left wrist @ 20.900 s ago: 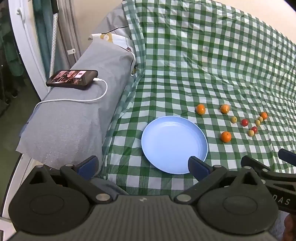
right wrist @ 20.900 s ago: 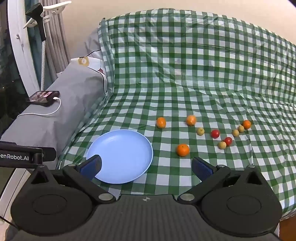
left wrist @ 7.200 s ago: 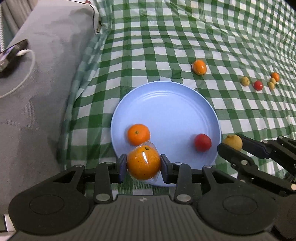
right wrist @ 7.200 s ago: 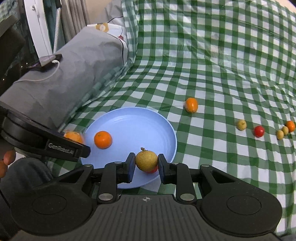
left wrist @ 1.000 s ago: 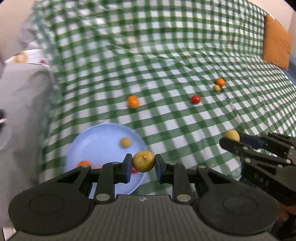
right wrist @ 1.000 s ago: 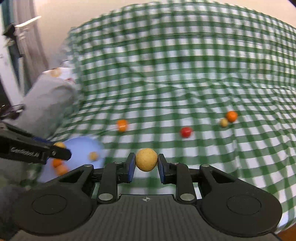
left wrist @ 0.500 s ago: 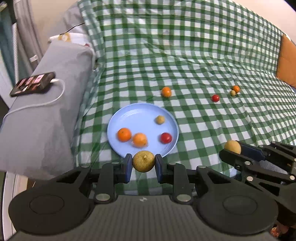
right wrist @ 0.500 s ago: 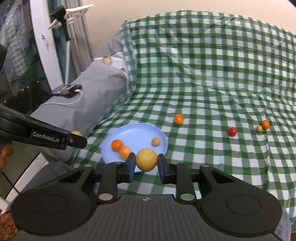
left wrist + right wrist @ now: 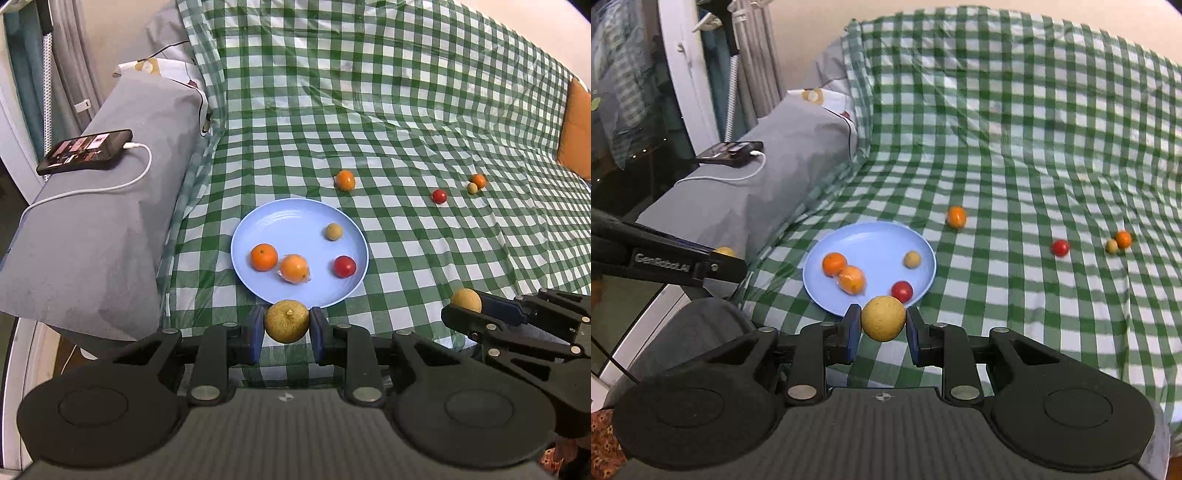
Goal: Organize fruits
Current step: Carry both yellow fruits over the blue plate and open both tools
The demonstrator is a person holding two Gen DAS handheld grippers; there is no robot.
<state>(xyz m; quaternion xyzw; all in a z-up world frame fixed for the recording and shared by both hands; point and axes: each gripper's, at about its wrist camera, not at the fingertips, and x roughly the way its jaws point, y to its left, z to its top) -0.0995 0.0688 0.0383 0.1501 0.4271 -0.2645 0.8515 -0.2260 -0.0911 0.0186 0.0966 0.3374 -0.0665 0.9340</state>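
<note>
A green-and-white checked cloth (image 9: 369, 110) covers a bed, with a grey pillow (image 9: 103, 229) at its left edge carrying a phone (image 9: 85, 151) on a white cable. The blue plate (image 9: 295, 218) lies on the cloth, holding two oranges, a red tomato (image 9: 344, 266) and a small tan fruit. The left gripper (image 9: 287, 326) pinches a yellowish round fruit (image 9: 287, 320) at the plate's near rim. The right gripper (image 9: 882, 326) clamps another yellow fruit (image 9: 882, 317). An orange (image 9: 344, 180), a tomato and two more small fruits lie beyond.
</note>
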